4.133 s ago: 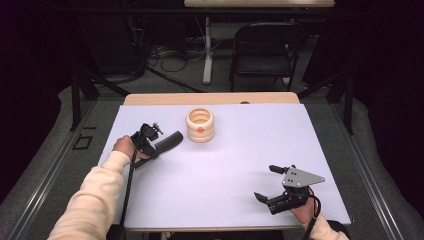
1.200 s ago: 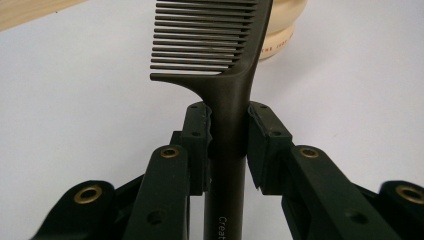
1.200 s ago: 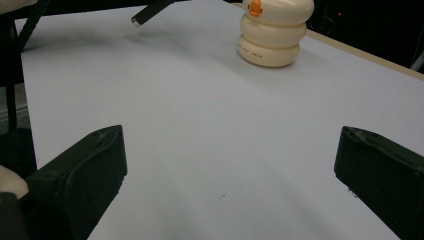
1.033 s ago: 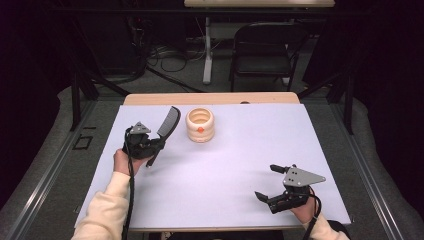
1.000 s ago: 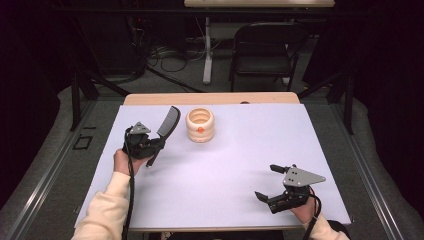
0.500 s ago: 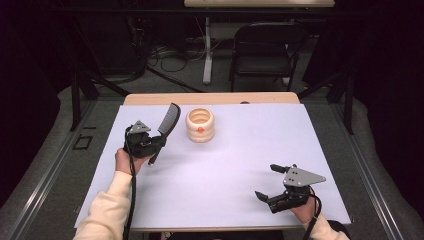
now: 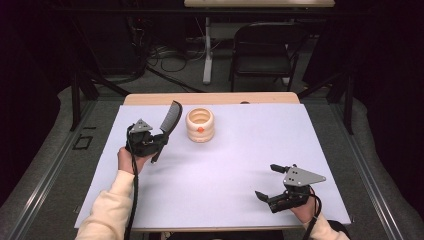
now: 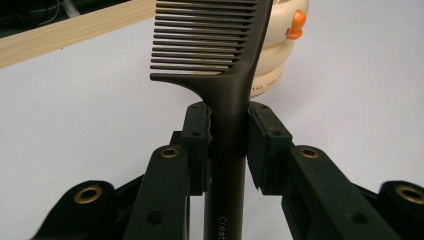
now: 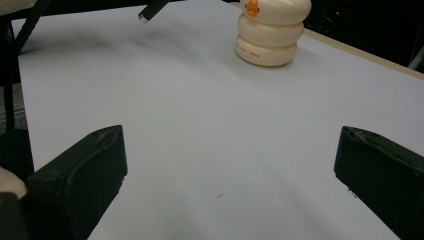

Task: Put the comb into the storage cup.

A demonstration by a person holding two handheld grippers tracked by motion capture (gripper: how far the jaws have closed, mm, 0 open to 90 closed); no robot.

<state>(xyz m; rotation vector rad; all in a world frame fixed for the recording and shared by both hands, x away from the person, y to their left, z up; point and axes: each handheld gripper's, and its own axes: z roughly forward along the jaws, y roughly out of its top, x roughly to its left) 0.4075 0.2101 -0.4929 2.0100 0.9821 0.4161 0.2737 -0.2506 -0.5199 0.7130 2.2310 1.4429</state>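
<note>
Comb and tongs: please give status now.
Left tongs shut on black comb, lifted, teeth up. Right tongs open, empty, low at near right. Cream ribbed holder stands just right of comb; nothing between.

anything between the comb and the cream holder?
Nothing visible. The left hand-held gripper holds the comb by its handle, tilted up off the table, teeth end just left of the holder. In the left gripper view the holder sits right behind the comb's teeth with only bare white tabletop around.

My left gripper view cuts off the comb [image 8: 227, 75] tip and the cream holder [image 8: 280, 45] behind it.
</note>
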